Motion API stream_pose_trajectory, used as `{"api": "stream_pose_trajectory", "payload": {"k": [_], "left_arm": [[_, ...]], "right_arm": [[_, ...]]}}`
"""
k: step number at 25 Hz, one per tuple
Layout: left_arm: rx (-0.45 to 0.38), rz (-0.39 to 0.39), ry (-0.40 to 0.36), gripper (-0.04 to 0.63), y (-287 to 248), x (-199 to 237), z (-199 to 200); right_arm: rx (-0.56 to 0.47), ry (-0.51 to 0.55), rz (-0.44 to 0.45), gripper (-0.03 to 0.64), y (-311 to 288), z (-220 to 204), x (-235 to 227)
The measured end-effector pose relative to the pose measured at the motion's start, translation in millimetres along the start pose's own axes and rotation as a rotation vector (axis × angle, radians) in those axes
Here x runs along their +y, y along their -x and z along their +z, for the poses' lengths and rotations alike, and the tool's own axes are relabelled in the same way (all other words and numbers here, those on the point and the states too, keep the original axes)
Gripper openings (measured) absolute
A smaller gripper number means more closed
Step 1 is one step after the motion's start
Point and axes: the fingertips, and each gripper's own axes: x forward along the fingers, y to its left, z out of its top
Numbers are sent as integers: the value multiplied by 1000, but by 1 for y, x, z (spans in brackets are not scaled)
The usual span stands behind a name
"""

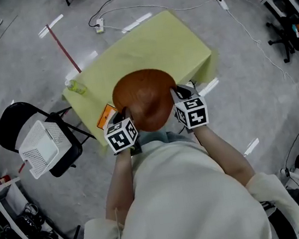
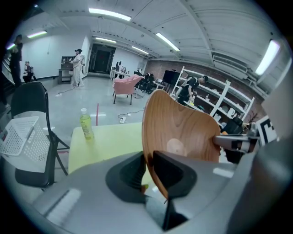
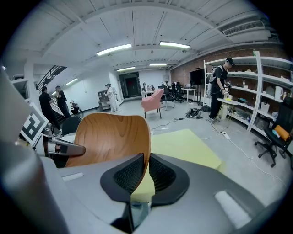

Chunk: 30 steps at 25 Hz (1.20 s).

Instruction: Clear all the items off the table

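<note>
Above the table's (image 1: 177, 40) near edge I hold the wooden bowl (image 1: 143, 96), left gripper (image 1: 123, 116) and right gripper (image 1: 178, 93) each clamped on opposite rims; the white basket (image 1: 39, 148), probably its destination, sits beyond the table's left side, nearer my left gripper

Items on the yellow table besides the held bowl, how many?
2: green bottle at its left corner; orange packet beside the left tongs. The bowl may hide others.

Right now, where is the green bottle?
In the head view, the green bottle stands at the left corner of the yellow table, on the side nearest the black chair.
</note>
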Motion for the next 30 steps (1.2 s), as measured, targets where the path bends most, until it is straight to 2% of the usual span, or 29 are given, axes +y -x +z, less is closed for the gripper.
{"api": "stream_pose_trajectory", "payload": {"k": [9, 14, 21, 30], "left_arm": [[-28, 41, 36, 55, 19, 9, -3], [-55, 87, 90, 54, 32, 27, -2], [-77, 159, 157, 54, 53, 76, -6], [-94, 194, 189, 52, 84, 155, 2]], "right_arm": [[-2, 33, 57, 35, 2, 4, 15], [-3, 72, 114, 35, -7, 16, 36], [6, 138, 210, 35, -34, 29, 88], [12, 167, 259, 35, -64, 48, 171]]}}
